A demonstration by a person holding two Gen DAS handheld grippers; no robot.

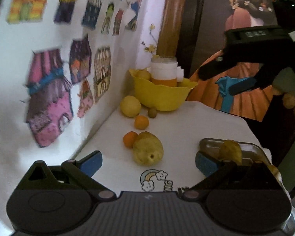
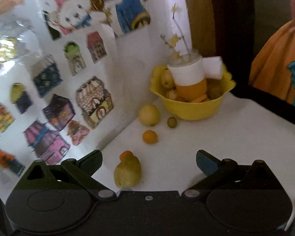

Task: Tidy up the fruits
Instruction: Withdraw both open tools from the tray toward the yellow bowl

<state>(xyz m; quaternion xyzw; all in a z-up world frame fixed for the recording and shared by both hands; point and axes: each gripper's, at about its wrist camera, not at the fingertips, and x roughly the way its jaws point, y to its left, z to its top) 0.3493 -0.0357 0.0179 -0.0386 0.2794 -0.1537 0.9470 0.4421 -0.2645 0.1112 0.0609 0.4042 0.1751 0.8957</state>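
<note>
On the white table a yellow pear [image 1: 147,148] lies just ahead of my open left gripper [image 1: 148,164], which holds nothing. An orange [image 1: 129,139] touches the pear's far left side. Farther back lie a second orange [image 1: 141,122], a small greenish fruit [image 1: 152,112] and a round yellow fruit [image 1: 130,106]. The yellow bowl [image 1: 161,98] stands in the corner with fruits and a white-and-orange jar [image 1: 164,72] inside. My right gripper [image 1: 222,80] hovers open above the table's right side. From the right wrist, that gripper [image 2: 149,162] is empty, with the pear [image 2: 127,172] near its left finger.
A shallow metal tin [image 1: 245,147] with a yellowish piece in it sits beside my left gripper's right finger. A white wall with house stickers [image 1: 49,98] runs along the left. The table's right edge [image 1: 251,125] drops off before a large orange picture [image 1: 245,98].
</note>
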